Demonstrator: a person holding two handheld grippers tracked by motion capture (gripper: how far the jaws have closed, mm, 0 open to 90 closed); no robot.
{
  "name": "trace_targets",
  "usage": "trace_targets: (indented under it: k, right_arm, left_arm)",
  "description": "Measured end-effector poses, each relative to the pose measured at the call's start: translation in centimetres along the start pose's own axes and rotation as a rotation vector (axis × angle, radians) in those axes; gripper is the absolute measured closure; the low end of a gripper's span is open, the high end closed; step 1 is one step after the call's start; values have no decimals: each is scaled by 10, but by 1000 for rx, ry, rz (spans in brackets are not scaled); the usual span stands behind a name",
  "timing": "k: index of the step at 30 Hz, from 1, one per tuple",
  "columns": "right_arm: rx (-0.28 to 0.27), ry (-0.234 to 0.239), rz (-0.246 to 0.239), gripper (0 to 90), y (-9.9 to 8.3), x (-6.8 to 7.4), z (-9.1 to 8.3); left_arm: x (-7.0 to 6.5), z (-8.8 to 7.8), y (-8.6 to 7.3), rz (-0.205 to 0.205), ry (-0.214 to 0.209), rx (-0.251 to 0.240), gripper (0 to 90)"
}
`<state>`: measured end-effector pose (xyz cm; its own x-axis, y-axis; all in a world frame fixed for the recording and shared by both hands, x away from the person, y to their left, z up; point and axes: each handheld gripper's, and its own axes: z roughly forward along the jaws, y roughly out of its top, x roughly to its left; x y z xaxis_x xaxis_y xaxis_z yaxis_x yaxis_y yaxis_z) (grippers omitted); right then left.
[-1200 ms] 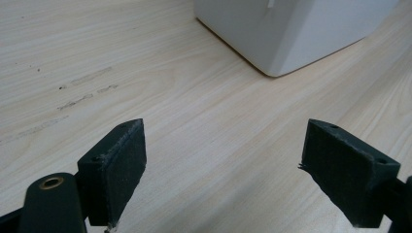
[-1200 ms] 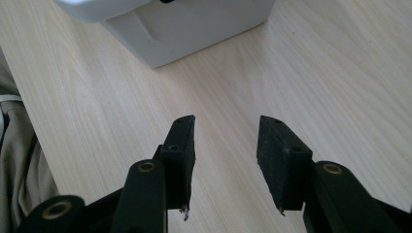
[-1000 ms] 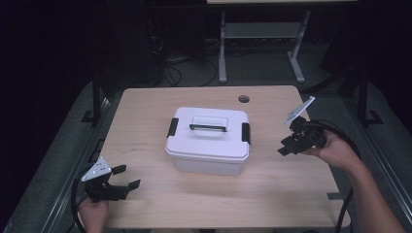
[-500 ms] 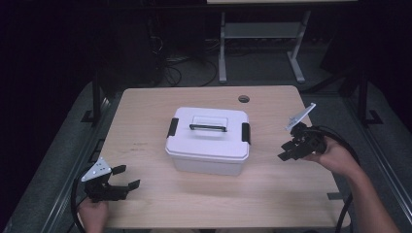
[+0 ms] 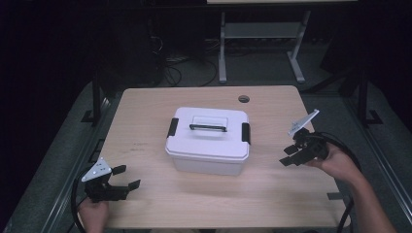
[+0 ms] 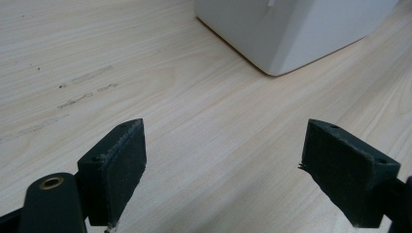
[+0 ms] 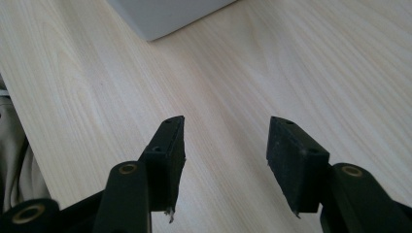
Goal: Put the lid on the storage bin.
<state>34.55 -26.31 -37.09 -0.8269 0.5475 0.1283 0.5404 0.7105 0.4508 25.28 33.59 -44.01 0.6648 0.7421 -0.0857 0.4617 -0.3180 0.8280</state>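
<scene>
A white lidded plastic box (image 5: pixel 208 141) with a black handle and black side latches stands in the middle of the wooden table (image 5: pixel 145 116). My left gripper (image 5: pixel 127 177) rests open near the table's front left, apart from the box; a corner of the box (image 6: pixel 291 34) lies ahead of its spread jaws. My right gripper (image 5: pixel 290 155) hovers low to the right of the box, open with nothing between its jaws, which have just been opening. In the right gripper view (image 7: pixel 224 145) the bare table lies beneath it and the box's corner (image 7: pixel 160 17) sits farther off.
A round cable hole (image 5: pixel 244 99) is in the table near its back edge. A white metal frame (image 5: pixel 262 39) and cables stand on the dark floor behind the table. Black rails run along both sides of the table.
My right gripper has sunk a little toward the table and drifted slightly toward the near edge, its jaws spreading wider. The left gripper and the box have stayed put.
</scene>
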Motion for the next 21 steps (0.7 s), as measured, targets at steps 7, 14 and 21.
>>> trace_targets:
  k: [7,14,21]
  right_arm:
    - [-6,5,9,441,-9,1,5]
    - [-5,13,20,425,-16,2,9]
    - [-12,15,25,411,-23,3,9]
  left_arm:
    - [0,1,1,4,-2,6,156]
    - [-1,1,1,4,0,3,155]
    - [-1,1,1,7,0,3,155]
